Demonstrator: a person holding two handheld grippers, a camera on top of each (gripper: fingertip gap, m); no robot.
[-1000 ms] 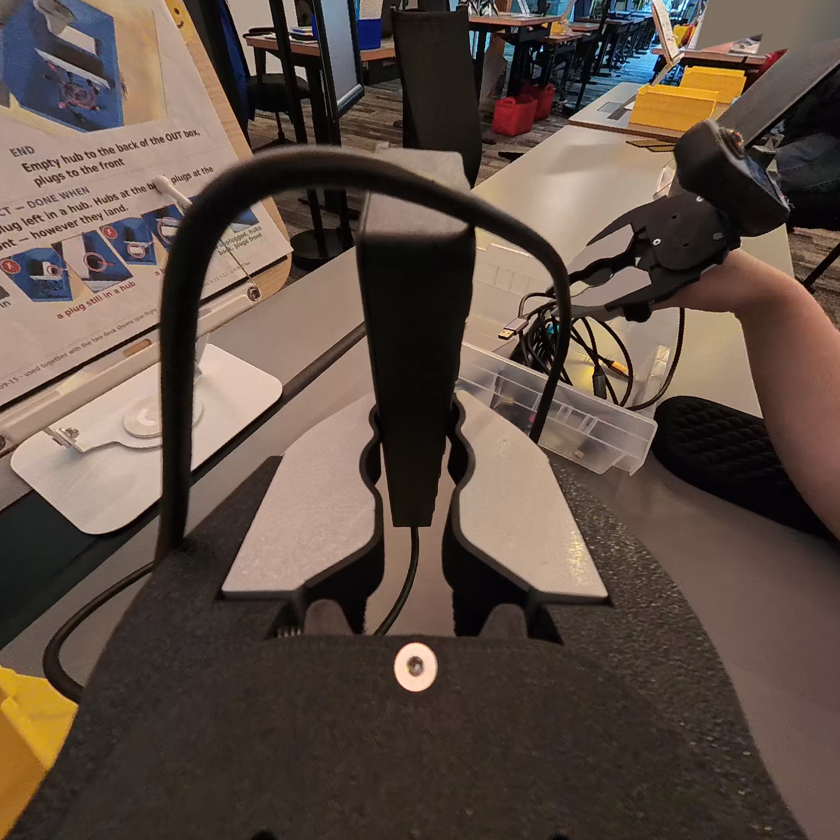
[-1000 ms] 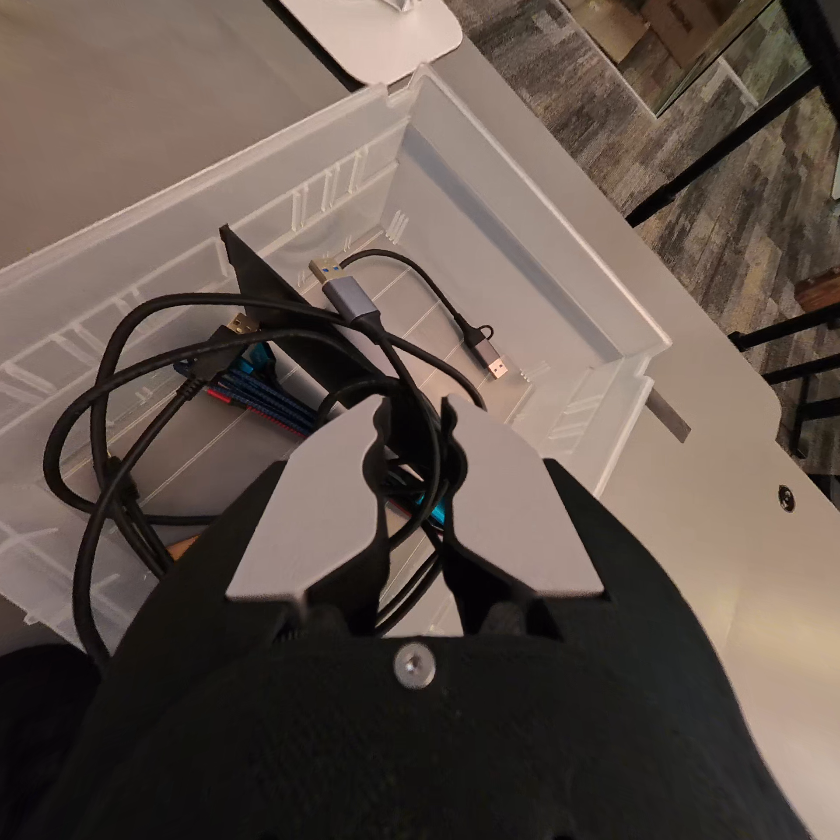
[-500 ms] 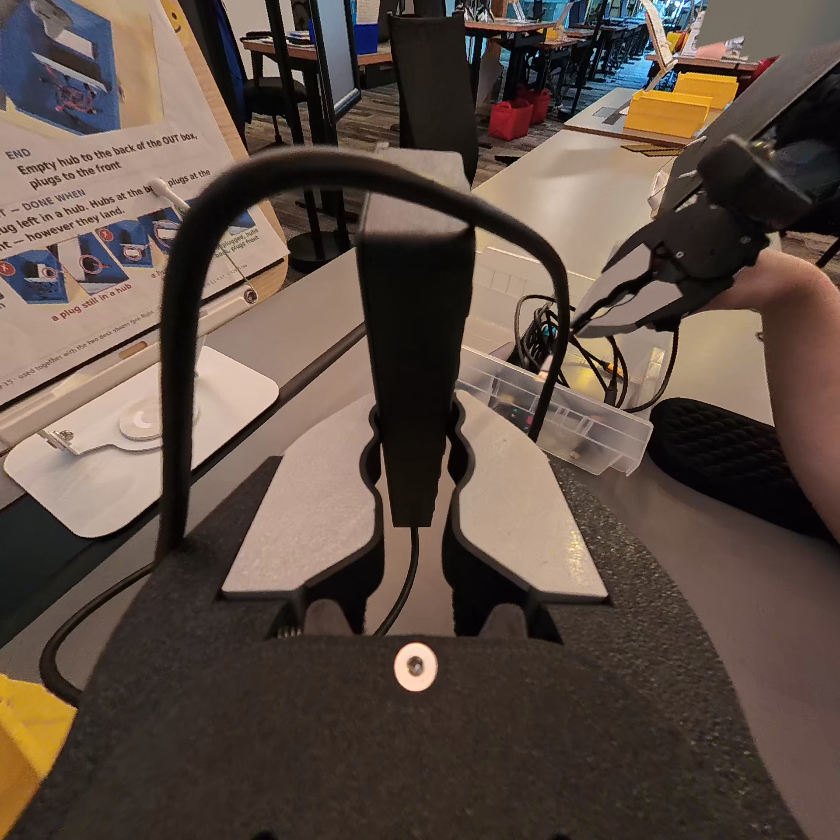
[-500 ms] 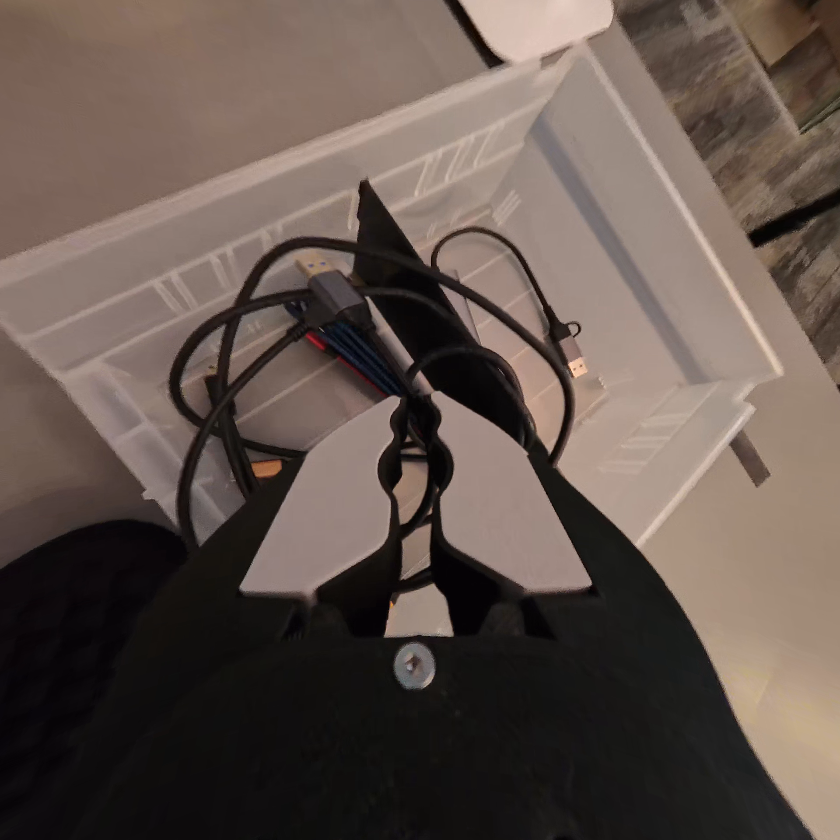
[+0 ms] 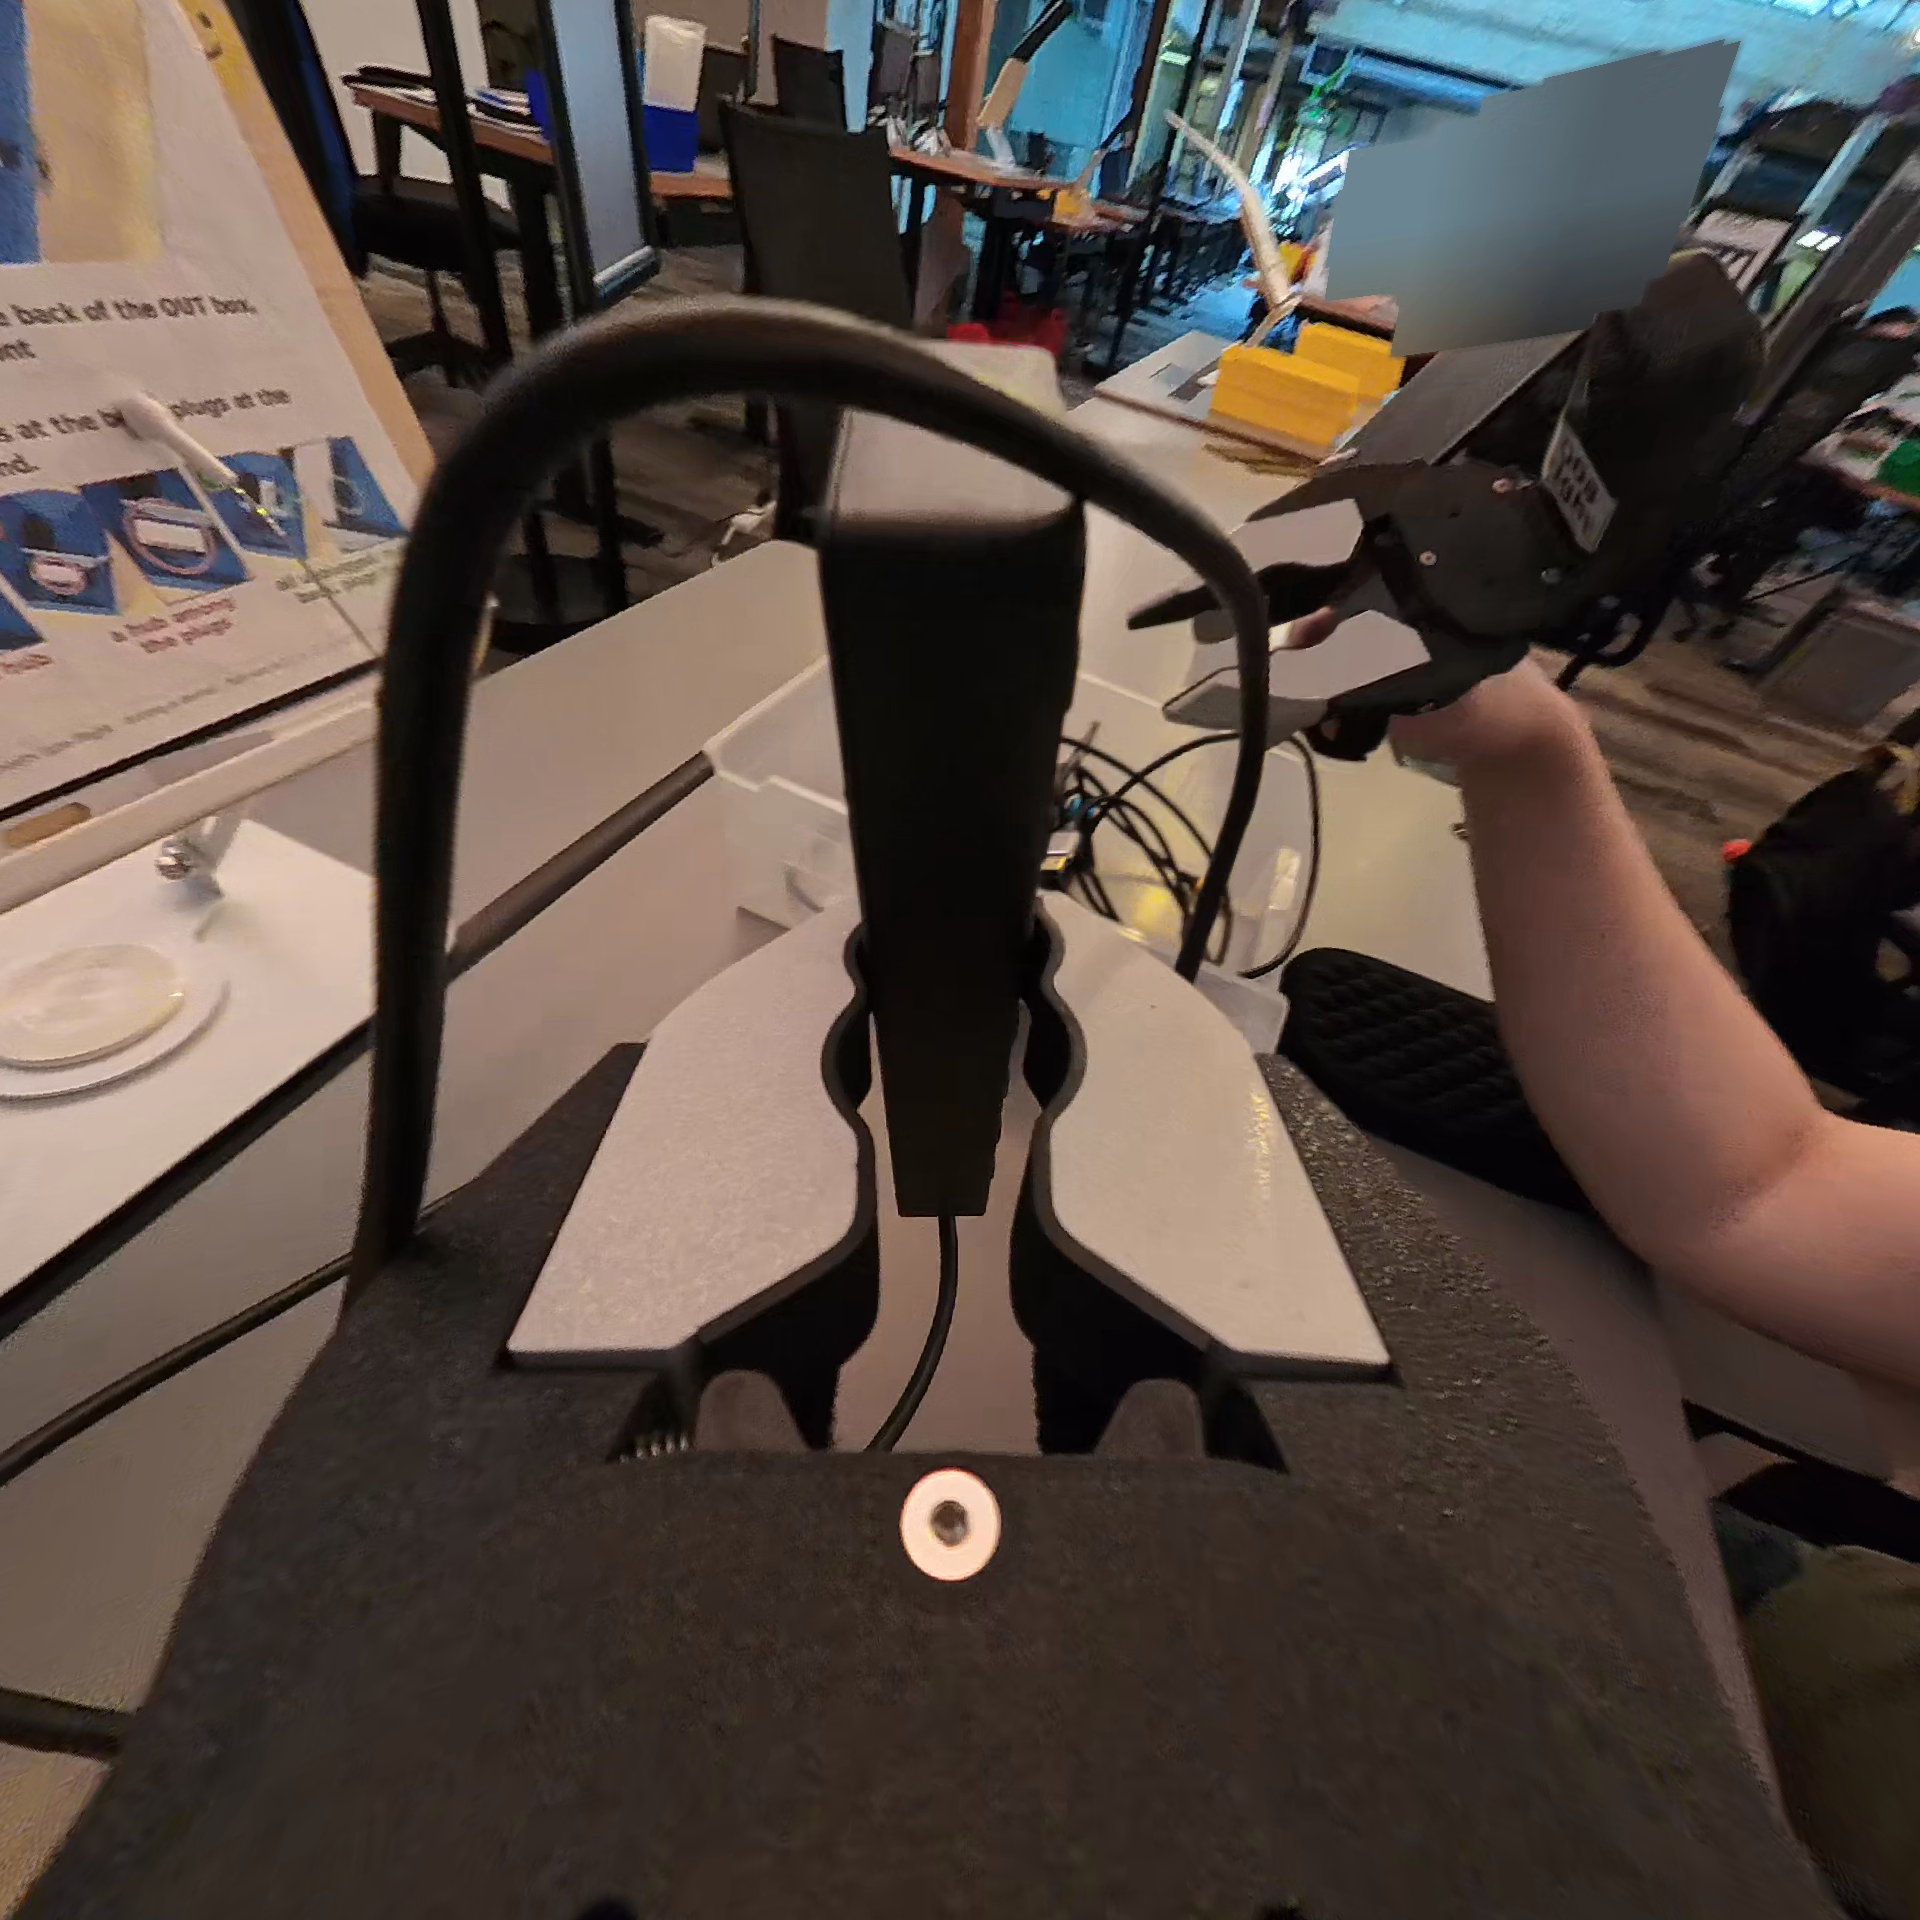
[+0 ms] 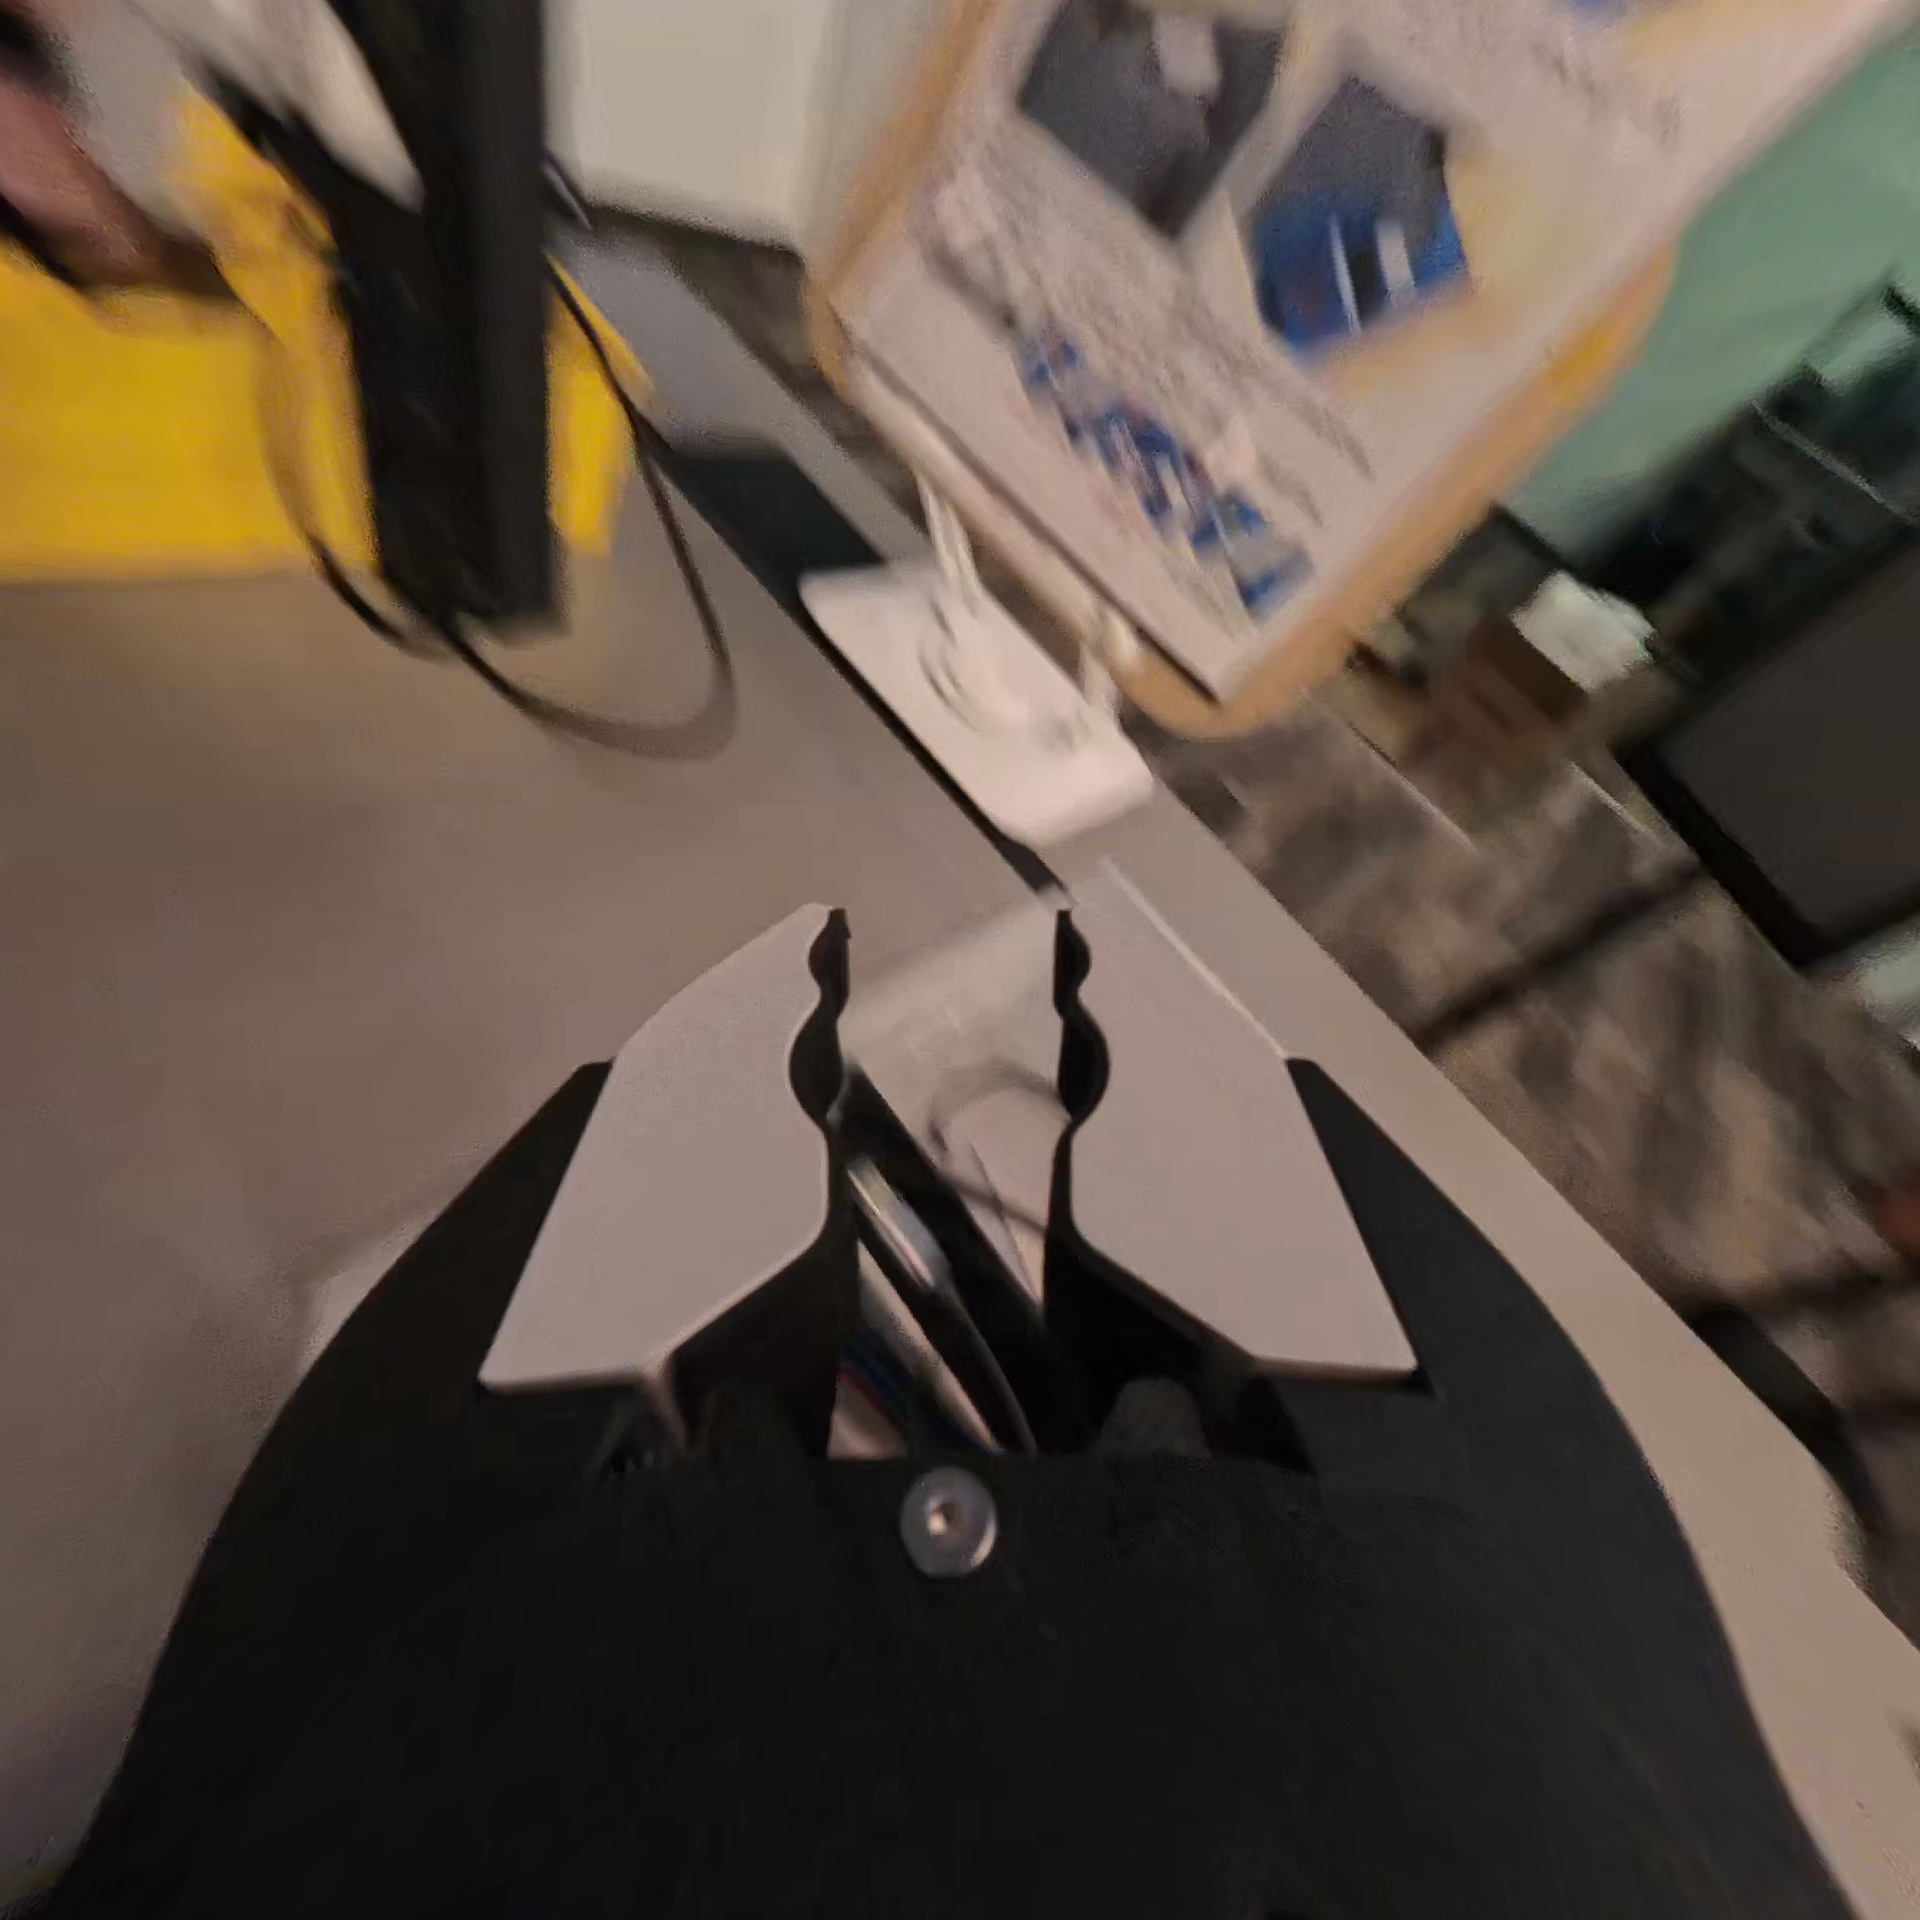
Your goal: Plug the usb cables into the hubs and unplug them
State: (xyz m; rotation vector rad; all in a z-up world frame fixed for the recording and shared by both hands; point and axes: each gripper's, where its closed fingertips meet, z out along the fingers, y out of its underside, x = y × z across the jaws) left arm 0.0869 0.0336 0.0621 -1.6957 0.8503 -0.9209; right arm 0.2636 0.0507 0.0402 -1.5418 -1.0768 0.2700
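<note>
My left gripper (image 5: 948, 940) is shut on a long black USB hub (image 5: 945, 727) and holds it upright above the grey table. The hub's black cable (image 5: 436, 727) arcs over its top and drops toward the clear plastic box (image 5: 769, 769). That box holds a tangle of black USB cables (image 5: 1143, 831). My right gripper (image 5: 1216, 660) hovers above the box, open and empty. In the blurred right wrist view, the right gripper (image 6: 951, 925) is open with nothing between its fingers. The held hub (image 6: 447, 364) shows there at the upper left.
An instruction board (image 5: 156, 416) on a white stand (image 5: 156, 997) is at the left. A black mat (image 5: 1434, 1049) lies right of the box, under a person's forearm (image 5: 1621, 987). A yellow bin (image 6: 125, 416) sits behind the hub. Chairs and desks fill the background. About 20 cm separates my left fingertips from my right.
My right gripper let go of the cables, opened, rose out of the box and swung to face the hub. My left gripper moved closer to the box, still holding the hub.
</note>
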